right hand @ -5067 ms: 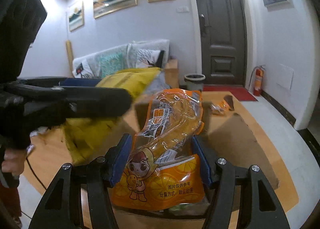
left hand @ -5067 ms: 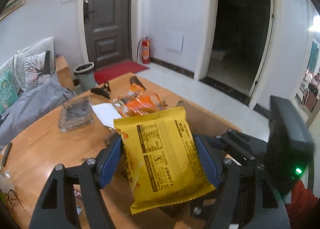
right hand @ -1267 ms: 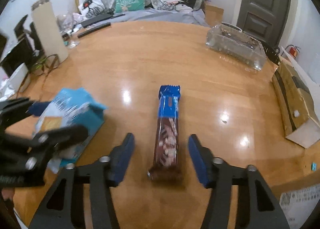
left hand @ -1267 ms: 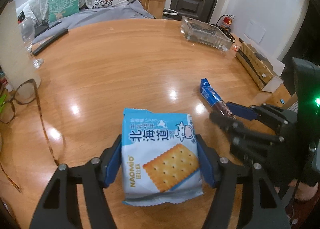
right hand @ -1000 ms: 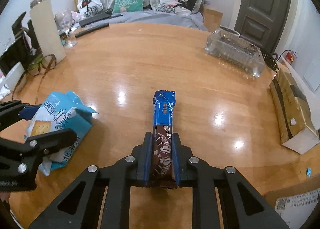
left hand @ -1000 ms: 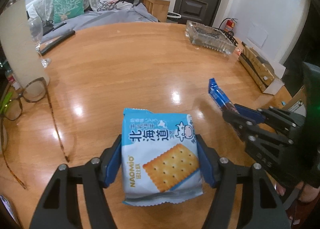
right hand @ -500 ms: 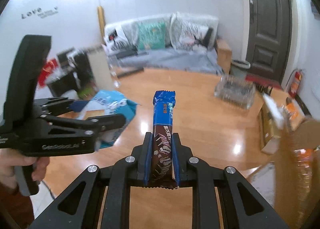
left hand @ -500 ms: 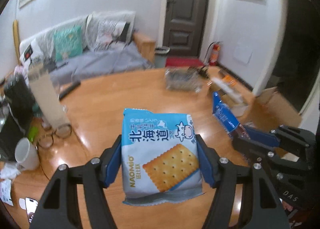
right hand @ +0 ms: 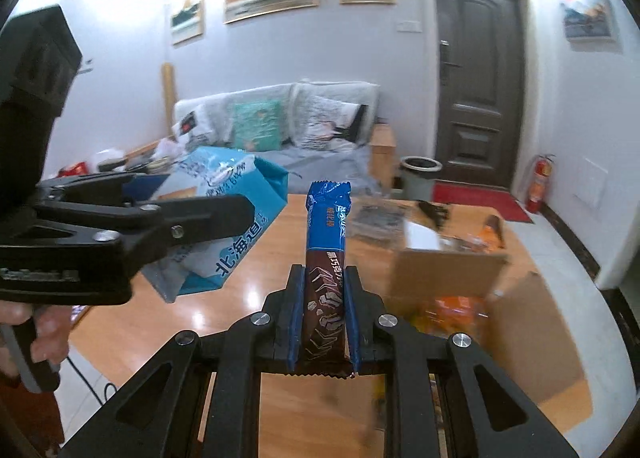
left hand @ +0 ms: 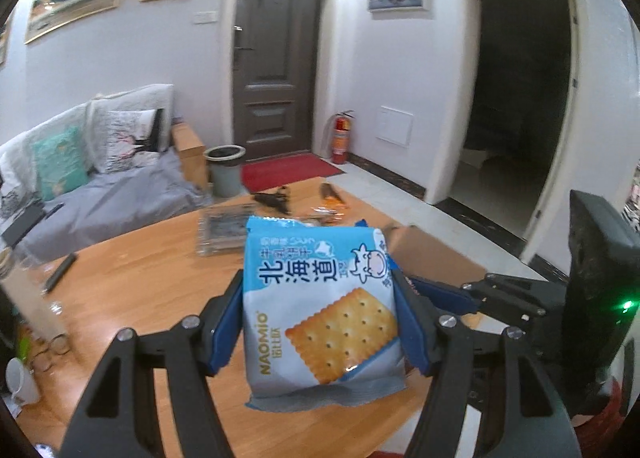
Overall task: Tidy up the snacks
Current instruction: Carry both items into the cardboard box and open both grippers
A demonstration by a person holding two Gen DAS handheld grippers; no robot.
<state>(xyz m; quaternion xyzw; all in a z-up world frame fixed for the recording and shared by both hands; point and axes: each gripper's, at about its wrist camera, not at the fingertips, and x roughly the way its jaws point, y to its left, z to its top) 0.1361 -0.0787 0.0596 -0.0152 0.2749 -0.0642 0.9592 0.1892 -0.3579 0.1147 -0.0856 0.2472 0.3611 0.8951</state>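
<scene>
Left wrist view: left gripper, jaws part-open, clamped on cracker pack, held above the table.
Right wrist view: right gripper, jaws nearly closed, pinching chocolate bar upright.
Done: cardboard box at table's right edge already holds orange packets.
Left: drop both, probably into box.

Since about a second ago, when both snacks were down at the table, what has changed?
The right gripper, then open around the chocolate bar, has shut on it. Both grippers have lifted their snacks off the wooden table and swung toward the cardboard box. Unchanged: the left gripper stays clamped on the blue cracker packet.
</scene>
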